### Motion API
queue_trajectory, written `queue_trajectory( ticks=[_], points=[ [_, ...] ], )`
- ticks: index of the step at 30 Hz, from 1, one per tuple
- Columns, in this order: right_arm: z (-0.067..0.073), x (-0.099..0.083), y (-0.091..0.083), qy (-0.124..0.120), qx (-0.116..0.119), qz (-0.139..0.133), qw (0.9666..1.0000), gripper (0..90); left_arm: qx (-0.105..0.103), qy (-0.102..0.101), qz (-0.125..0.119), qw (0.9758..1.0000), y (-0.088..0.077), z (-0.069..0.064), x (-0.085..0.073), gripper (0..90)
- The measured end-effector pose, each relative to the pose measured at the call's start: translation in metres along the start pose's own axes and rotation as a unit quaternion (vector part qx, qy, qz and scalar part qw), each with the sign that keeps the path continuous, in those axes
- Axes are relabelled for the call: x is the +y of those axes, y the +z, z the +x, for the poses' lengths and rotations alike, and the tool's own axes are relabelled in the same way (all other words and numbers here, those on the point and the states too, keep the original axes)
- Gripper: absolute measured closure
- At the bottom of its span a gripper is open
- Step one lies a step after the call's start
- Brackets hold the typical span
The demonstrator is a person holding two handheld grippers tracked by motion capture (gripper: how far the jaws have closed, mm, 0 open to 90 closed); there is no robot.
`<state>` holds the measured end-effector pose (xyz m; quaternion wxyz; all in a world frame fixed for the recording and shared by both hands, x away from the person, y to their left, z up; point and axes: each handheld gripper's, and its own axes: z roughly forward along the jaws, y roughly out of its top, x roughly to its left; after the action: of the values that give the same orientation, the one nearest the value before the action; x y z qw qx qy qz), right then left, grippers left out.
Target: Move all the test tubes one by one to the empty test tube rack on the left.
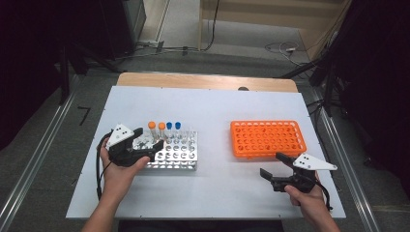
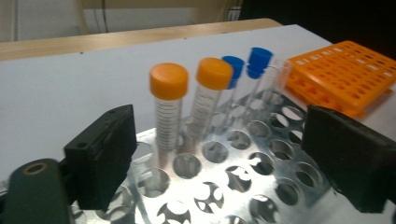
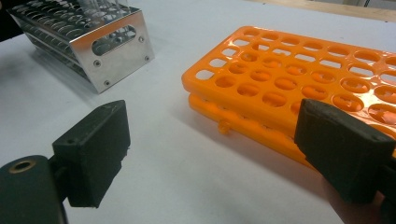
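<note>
Both jaws wide open, empty. Left gripper (image 2: 217, 163) over metal rack (image 1: 180, 157); capped tubes (image 2: 169, 112) at its 12 o'clock. Likely light, slick, brittle plastic: pinch just under the cap. Right gripper (image 1: 278, 165) at orange rack's (image 1: 267, 138) 6 o'clock.

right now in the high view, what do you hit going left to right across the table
left tool → metal rack with capped tubes → orange rack → right tool
</note>
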<state>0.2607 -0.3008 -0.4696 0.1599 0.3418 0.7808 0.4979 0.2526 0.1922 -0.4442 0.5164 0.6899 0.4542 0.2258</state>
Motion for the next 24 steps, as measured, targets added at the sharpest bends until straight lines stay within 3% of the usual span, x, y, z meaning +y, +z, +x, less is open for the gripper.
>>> queue_trajectory(
  ticks=[10, 24],
  points=[
    [-0.003, 0.000, -0.001, 0.003, -0.005, -0.001, 1.0000, 9.0, -0.051, 0.013, -0.024, 0.9983, -0.024, -0.013, -0.014, 0.0],
    [-0.013, -0.002, -0.007, 0.006, -0.013, -0.012, 0.9998, 8.8, -0.058, 0.024, -0.041, 0.9972, -0.053, -0.011, -0.039, 0.0]
  ],
)
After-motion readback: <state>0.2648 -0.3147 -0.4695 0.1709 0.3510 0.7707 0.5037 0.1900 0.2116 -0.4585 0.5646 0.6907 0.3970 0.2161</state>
